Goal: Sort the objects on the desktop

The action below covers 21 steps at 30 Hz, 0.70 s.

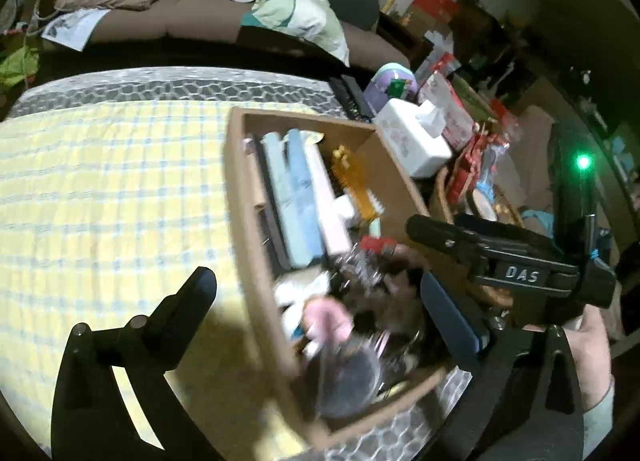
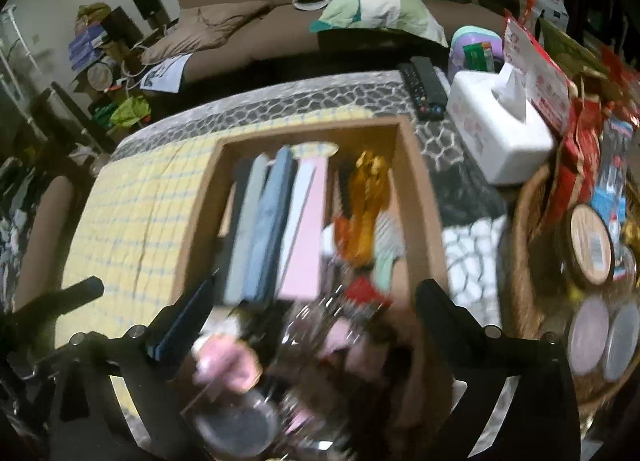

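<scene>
While both cameras blur the near contents, the shallow brown cardboard box (image 2: 424,197) on the table clearly holds a row of long flat cases side by side along its left half, grey, blue (image 2: 270,229) and pink (image 2: 306,237), running from near to far. Right of them lies an amber translucent plastic comb (image 2: 366,205), with a small red item (image 2: 366,291) just nearer, and at the near end a jumble of pink, dark and shiny pieces too smeared to name, including a round grey disc (image 2: 236,427). The box rests partly on a yellow checked cloth (image 1: 108,189) that covers the left of the grey pebble-patterned table (image 2: 288,99). Beyond the far right corner stand a white tissue box (image 2: 500,137) and two black remote controls (image 2: 424,87); to the right, a woven wicker basket (image 2: 524,245) carries red packets and round lidded tins. The right gripper (image 2: 316,313) hangs over the near end of the box with its fingers spread wide, pinching nothing, the clutter lying between and below them. In the left wrist view the left gripper (image 1: 320,293) is likewise spread wide and holds nothing, its left finger above the cloth and its right finger above the box's near right part, with the right gripper's black body (image 1: 520,261) just beside it.
</scene>
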Available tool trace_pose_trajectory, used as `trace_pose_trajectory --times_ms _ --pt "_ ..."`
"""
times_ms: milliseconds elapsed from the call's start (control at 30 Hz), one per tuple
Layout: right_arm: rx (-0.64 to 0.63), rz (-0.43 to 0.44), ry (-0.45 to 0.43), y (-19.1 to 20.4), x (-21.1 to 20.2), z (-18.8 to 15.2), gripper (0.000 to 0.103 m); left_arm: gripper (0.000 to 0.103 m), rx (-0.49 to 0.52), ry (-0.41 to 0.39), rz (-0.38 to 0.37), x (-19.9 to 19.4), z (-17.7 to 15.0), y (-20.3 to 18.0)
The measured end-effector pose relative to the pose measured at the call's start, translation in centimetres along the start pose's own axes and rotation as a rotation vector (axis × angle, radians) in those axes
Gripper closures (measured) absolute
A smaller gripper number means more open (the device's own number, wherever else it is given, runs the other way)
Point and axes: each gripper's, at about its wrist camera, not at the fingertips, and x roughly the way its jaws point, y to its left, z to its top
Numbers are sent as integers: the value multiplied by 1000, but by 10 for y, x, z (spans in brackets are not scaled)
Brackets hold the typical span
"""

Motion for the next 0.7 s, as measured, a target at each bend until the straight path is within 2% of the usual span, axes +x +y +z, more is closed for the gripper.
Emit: trace_pose_trajectory --times_ms 333,700 --pt "-21 -12 4 59 -32 -57 0 0 36 -26 58 -72 -53 19" --pt "-86 17 -30 158 -36 -107 0 0 7 -56 184 -123 -101 86"
